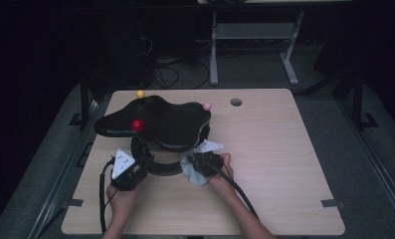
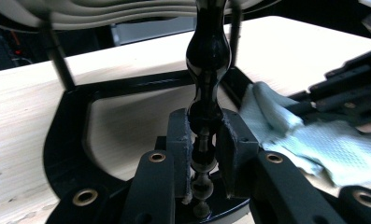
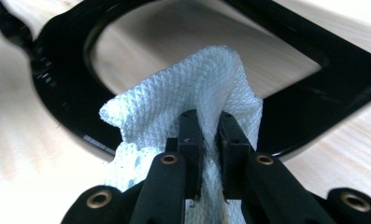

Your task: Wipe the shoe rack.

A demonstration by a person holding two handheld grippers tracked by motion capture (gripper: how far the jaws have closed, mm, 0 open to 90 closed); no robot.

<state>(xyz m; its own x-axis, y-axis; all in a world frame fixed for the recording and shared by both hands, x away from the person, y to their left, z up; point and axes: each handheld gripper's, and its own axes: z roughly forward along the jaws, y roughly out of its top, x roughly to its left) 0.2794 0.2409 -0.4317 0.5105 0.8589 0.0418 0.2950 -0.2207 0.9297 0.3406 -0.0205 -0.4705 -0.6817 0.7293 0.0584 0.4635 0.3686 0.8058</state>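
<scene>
Cloth (image 1: pixel 195 173) and black stand (image 1: pixel 157 130) are sitting at the near left of the table (image 1: pixel 284 164) in the high view, where a person is working both grippers at the stand's ring base. Left gripper (image 1: pixel 144 158) is reaching in at the base from the left; right gripper (image 1: pixel 197 162) is pressing the pale cloth against the ring's right side. Three balls — yellow (image 1: pixel 141 93), red (image 1: pixel 137 125), pink (image 1: pixel 207 106) — are showing around the stand's wavy top.

Left gripper view: left gripper (image 2: pixel 205 144) is clenching the stand's glossy turned post (image 2: pixel 207 60) low down, just above the base, with the cloth (image 2: pixel 314 144) and the other gripper lying to the right.

Right gripper view: right gripper (image 3: pixel 209 140) is pinching a fold of cloth (image 3: pixel 183 88), which is bunching over the ring base (image 3: pixel 314 93).

Judging from this, the cloth is being held by a thin fold, so a hard wipe could be dragging it free; a sideways push could also be twisting the smooth post in the left jaws and tipping the top-heavy stand.
</scene>
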